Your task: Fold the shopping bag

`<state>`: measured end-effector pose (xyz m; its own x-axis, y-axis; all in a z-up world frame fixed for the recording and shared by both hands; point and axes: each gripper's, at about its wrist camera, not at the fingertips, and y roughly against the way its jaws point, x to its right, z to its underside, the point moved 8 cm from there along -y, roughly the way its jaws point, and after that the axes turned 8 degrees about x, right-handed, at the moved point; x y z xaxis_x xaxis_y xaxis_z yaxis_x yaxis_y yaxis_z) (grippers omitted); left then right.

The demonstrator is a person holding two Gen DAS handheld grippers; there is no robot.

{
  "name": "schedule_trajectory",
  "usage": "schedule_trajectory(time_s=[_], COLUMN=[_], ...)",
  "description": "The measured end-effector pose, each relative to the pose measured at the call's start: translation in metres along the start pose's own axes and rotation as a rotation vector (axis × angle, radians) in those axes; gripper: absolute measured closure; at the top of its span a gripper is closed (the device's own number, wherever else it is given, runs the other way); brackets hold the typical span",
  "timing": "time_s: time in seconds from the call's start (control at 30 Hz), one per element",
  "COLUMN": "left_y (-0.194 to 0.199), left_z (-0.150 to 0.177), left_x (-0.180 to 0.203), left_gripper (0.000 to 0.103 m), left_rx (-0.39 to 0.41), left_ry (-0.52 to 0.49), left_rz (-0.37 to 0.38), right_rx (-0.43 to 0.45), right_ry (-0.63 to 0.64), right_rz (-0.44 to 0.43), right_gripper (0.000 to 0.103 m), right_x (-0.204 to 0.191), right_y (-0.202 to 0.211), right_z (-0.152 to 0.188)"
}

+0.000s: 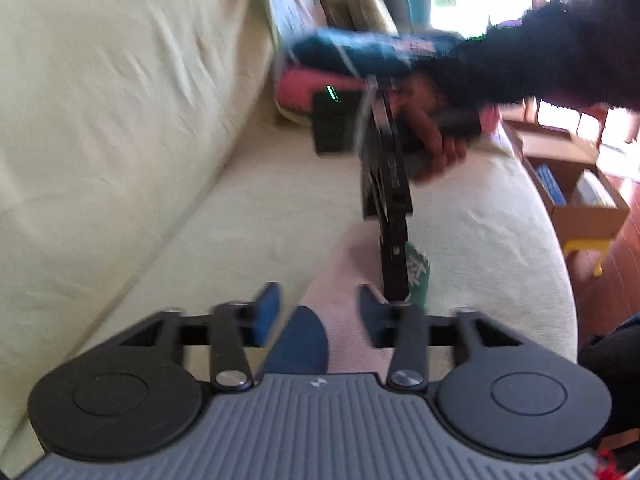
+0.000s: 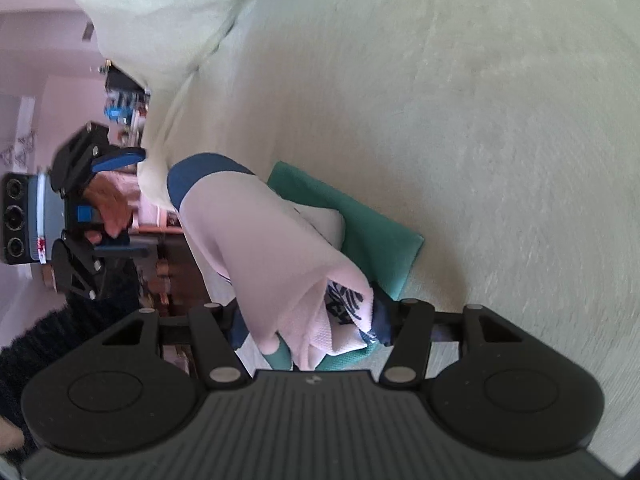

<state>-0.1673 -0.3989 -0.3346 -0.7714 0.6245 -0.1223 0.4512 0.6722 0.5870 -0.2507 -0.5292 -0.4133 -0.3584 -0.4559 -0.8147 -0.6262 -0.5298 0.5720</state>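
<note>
The shopping bag (image 1: 348,272) is pale pink cloth with a navy patch and a teal printed part, and it lies on a cream sofa seat (image 1: 240,200). In the left wrist view my left gripper (image 1: 319,314) hovers over it, blue pads apart and not pressing the cloth. The right gripper (image 1: 396,288) comes down from above, its tips at the bag's teal edge. In the right wrist view the bunched bag (image 2: 260,240) fills the space between the pads of my right gripper (image 2: 308,320), which is shut on it. The left gripper (image 2: 144,204) stands open at the left, beyond the sofa's edge.
The sofa backrest (image 1: 100,80) rises on the left. Coloured cushions (image 1: 296,96) are piled at the far end. A dark fuzzy sleeve (image 1: 560,48) reaches in from the right. Past the seat edge an open cardboard box (image 1: 580,184) and a yellow stool (image 1: 588,248) stand on a wooden floor.
</note>
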Motion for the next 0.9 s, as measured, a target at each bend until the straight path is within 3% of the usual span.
schedule_trajectory(time_s=[0.1,0.2,0.3,0.33,0.37,0.4,0.43,0.47,0.53,0.57,0.6,0.63,0.77,0.83,0.9], left_y=[-0.004,-0.004,-0.002,-0.002,-0.002,-0.001,0.000,0.001,-0.001,-0.001,-0.001,0.001,-0.004,-0.017,-0.027], left_z=[0.016,0.025,0.029,0.031,0.033,0.035,0.036,0.038,0.035,0.035,0.036,0.036,0.036,0.041,0.042], left_x=[-0.005,-0.007,-0.015,-0.015,-0.015,-0.014,-0.015,-0.017,-0.019,-0.020,-0.021,-0.022,-0.028,-0.025,-0.031], left_gripper=[0.070,0.070,0.070,0.070,0.070,0.070,0.070,0.070,0.070,0.070,0.069,0.069,0.070,0.070,0.070], left_rx=[0.031,0.032,0.051,0.059,0.065,0.071,0.073,0.083,0.092,0.094,0.094,0.095,0.091,0.047,0.036], left_ry=[0.134,0.196,0.252,0.264,0.273,0.281,0.285,0.299,0.313,0.318,0.320,0.325,0.354,0.324,0.333], left_rz=[-0.010,-0.038,-0.068,-0.073,-0.079,-0.084,-0.086,-0.098,-0.112,-0.120,-0.135,-0.151,-0.174,-0.208,-0.226], right_rx=[-0.048,-0.060,0.020,0.052,0.148,0.256,0.460,0.579,0.822,0.967,1.012,1.051,1.068,1.006,0.967], right_ry=[0.011,0.028,0.087,0.099,0.132,0.168,0.255,0.295,0.356,0.385,0.409,0.470,0.588,0.599,0.571], right_rz=[0.020,0.041,0.099,0.115,0.185,0.263,0.415,0.502,0.616,0.649,0.664,0.739,0.888,0.957,0.967], right_gripper=[0.051,0.052,0.047,0.041,0.019,0.009,0.015,0.047,0.081,0.091,0.095,0.096,0.096,0.095,0.099], right_x=[-0.003,-0.007,-0.018,-0.021,-0.025,-0.030,-0.040,-0.046,-0.064,-0.077,-0.084,-0.094,-0.105,-0.100,-0.090], right_y=[-0.005,-0.006,0.006,0.009,0.019,0.032,0.056,0.069,0.086,0.093,0.088,0.071,0.012,-0.023,-0.039], right_z=[-0.004,-0.008,-0.005,-0.006,-0.006,-0.007,-0.002,0.006,0.029,0.048,0.054,0.064,0.075,0.063,0.055])
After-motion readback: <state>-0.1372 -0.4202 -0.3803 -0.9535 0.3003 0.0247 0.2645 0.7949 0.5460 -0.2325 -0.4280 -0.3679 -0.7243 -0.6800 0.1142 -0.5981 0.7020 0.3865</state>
